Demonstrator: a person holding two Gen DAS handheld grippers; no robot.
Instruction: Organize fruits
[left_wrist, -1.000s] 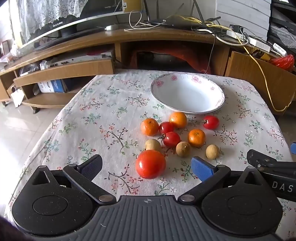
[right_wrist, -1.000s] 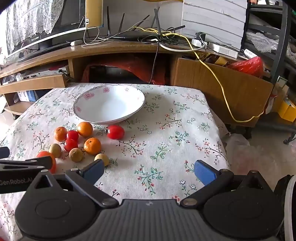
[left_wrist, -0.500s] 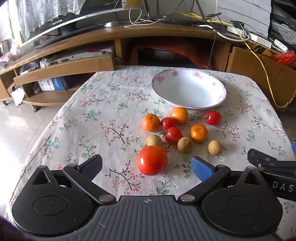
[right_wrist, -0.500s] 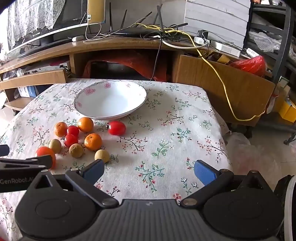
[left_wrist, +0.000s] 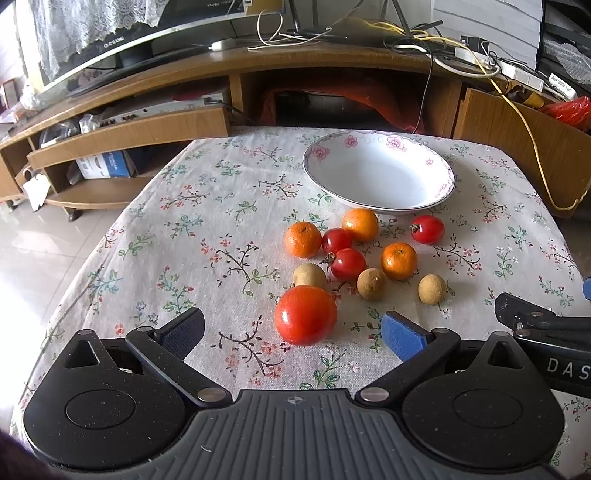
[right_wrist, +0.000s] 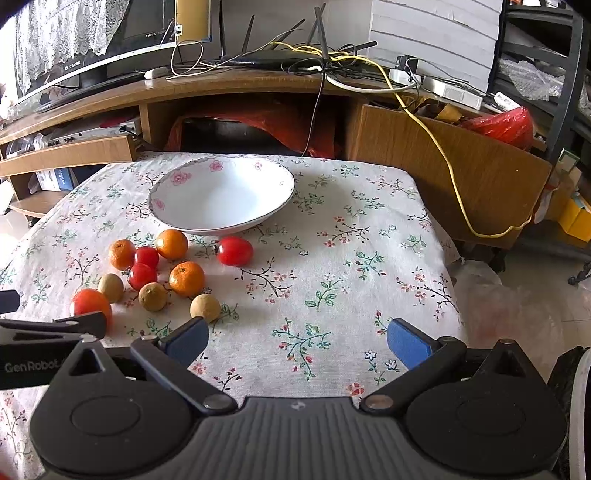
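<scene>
Reaching for the first fruit, nothing in the white flowered bowl (left_wrist: 380, 177) yet.
Left gripper (left_wrist: 291, 328) is released, empty, near the big round red tomato (left_wrist: 306, 315) on the bench; right gripper (right_wrist: 297, 341) also released. Next: enclose it, clench gently.

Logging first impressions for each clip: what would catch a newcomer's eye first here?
A big red tomato lies nearest the open left gripper, at the front of a cluster of small oranges, tomatoes and brown fruits on the floral tablecloth. Behind them stands an empty white bowl.
</scene>
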